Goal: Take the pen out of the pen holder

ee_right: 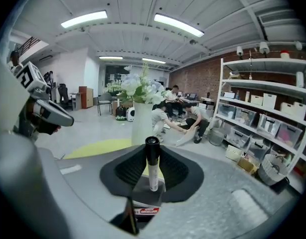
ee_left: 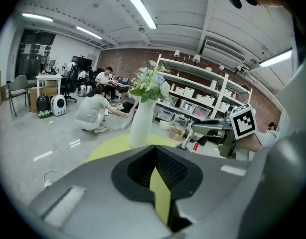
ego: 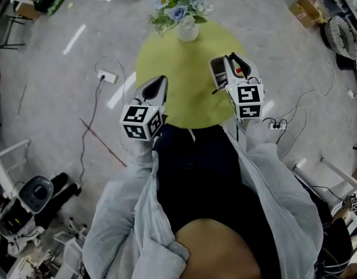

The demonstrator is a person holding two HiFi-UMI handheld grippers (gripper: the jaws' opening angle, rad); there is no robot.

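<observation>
**Pen** (ee_right: 152, 167): black cap, pale barrel. It stands upright in the cleft of the right gripper (ego: 227, 64), whose jaws are closed on the barrel. The cap rises clear above the pads.

**Pen holder:** not found in any view. It may sit under the right gripper, but the head view is too small to tell.

**Left gripper** (ego: 160, 82): jaws meet at their tips with nothing between them. It is held over the near-left edge of the table, well apart from the pen.

**Step in hand:** the pen looks already drawn out and is carried above the table, so the extraction seems largely done.

**Next move calls for:** a firm, unchanged grip, the barrel kept from tipping, and a bare patch of table chosen to lay the pen on, away from the vase.

**Surface:** round yellow-green table (ego: 184, 95), bare except for a white vase (ego: 187, 31) of pale flowers (ego: 178, 7) at its far edge.

**Room:** grey polished floor (ego: 56, 103) with a power strip (ego: 107, 76) and trailing cables. There are white shelving (ee_right: 265, 116) with storage bins, a brick back wall and strip lights (ee_right: 175, 25) overhead. People crouch (ee_left: 93, 112) on the floor in the distance.
</observation>
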